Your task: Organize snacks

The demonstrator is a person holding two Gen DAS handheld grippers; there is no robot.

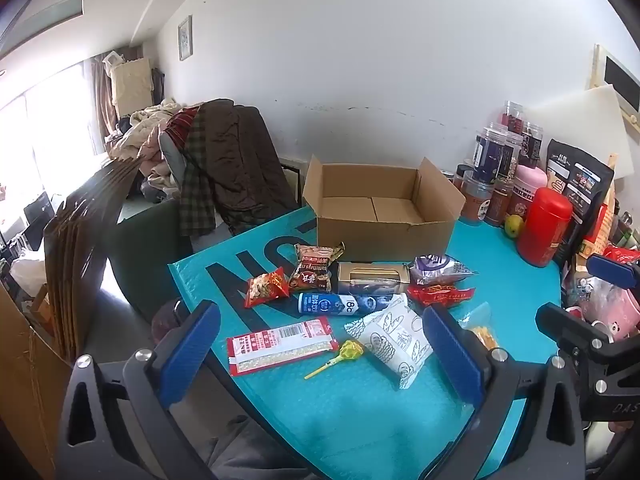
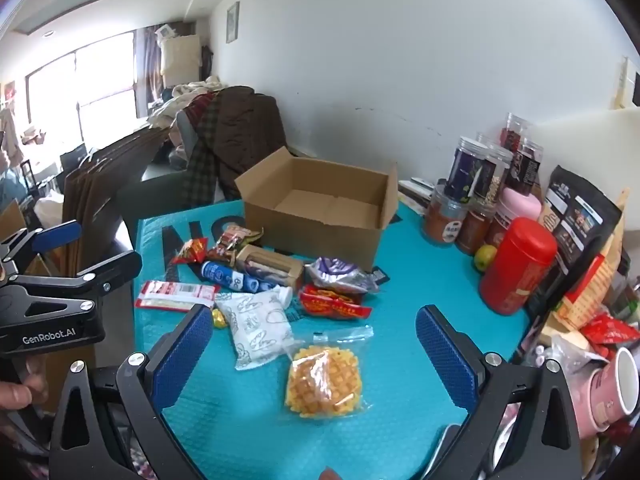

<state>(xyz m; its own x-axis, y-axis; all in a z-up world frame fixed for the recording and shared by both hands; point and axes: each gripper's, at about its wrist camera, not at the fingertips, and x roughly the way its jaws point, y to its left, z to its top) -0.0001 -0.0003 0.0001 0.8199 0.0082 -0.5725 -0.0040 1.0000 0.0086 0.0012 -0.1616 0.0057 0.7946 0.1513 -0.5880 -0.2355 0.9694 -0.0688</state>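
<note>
Several snacks lie on a teal mat (image 1: 360, 408) (image 2: 400, 360) in front of an open, empty cardboard box (image 1: 384, 210) (image 2: 320, 208). Among them are a white bread packet (image 1: 394, 338) (image 2: 258, 326), a yellow lollipop (image 1: 348, 350), a red-and-white flat packet (image 1: 280, 344) (image 2: 176, 294), a blue tube (image 1: 340, 304) (image 2: 230, 276) and a bagged yellow waffle (image 2: 324, 380). My left gripper (image 1: 324, 356) is open above the near snacks, holding nothing. My right gripper (image 2: 316, 356) is open above the waffle, which lies between and beyond its fingertips, untouched.
Jars (image 2: 472, 184), a red canister (image 1: 544, 228) (image 2: 516, 264), a green fruit (image 2: 485, 258) and dark bags (image 2: 576, 216) crowd the right side. Pink paper cups (image 2: 612, 388) lie at near right. A chair draped with clothes (image 1: 224, 168) stands behind the table's left corner. Flattened cardboard (image 1: 80, 248) leans at left.
</note>
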